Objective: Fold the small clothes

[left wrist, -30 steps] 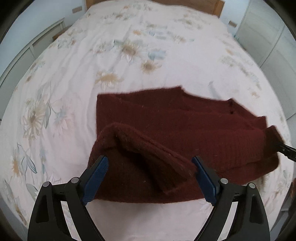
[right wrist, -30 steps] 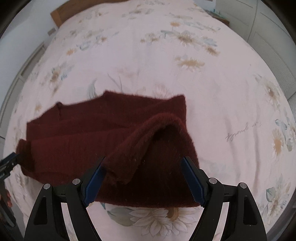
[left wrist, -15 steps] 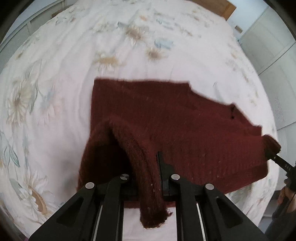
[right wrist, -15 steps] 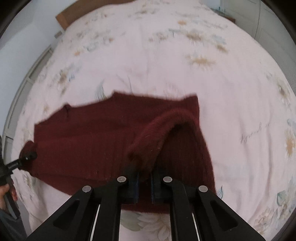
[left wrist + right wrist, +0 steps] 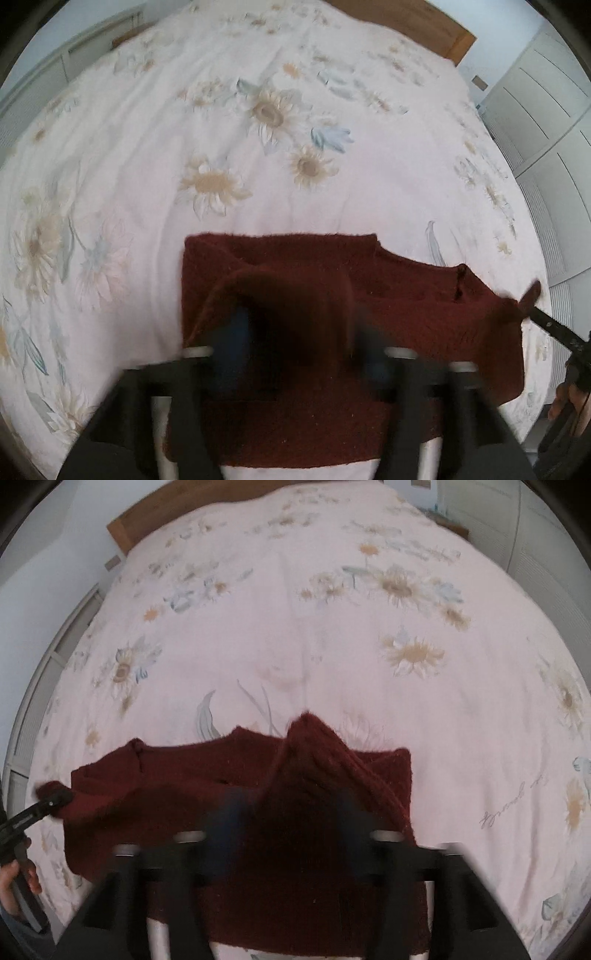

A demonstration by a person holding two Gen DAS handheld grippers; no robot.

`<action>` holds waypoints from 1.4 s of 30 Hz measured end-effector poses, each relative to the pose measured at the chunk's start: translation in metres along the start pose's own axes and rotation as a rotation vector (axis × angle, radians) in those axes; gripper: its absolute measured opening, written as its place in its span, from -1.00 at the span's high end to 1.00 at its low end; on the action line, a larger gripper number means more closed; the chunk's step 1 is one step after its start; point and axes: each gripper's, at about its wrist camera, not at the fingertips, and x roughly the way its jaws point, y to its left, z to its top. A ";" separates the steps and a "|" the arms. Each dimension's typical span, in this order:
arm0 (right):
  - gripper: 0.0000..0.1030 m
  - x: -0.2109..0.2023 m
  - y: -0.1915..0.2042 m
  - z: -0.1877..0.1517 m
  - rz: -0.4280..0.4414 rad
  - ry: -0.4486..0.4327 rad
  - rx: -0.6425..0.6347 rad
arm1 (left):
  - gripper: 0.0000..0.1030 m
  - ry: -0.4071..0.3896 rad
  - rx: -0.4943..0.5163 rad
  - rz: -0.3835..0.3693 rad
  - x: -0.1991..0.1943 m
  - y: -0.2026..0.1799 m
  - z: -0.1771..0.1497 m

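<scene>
Your left tongs [image 5: 299, 343] and right tongs [image 5: 288, 816], both blurred and spread apart, straddle the dark red knitted sweater [image 5: 388, 295] low in the frame on the floral bedspread [image 5: 258, 147].

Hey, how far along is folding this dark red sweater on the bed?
Early. Done: the maroon sweater lies spread on the floral bedspread. In hand: the left gripper and right gripper, jaws blurred but apart, each have a raised near corner bunched between them. Left: carrying that edge over, then further folds.

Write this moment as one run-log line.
task: fold sweater | left gripper: jaws apart, fabric between | right gripper: same | sweater: on bed, near edge raised
</scene>
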 end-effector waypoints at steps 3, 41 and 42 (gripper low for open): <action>-0.57 -0.006 0.008 -0.010 0.003 -0.026 -0.037 | -0.75 -0.061 0.067 0.032 -0.009 -0.013 -0.009; -0.99 0.045 -0.006 -0.130 -0.133 -0.088 -0.135 | -0.99 -0.088 0.212 0.109 0.049 0.005 -0.112; -0.99 0.045 -0.006 -0.129 -0.132 -0.084 -0.137 | -0.99 -0.083 0.213 0.107 0.048 0.006 -0.113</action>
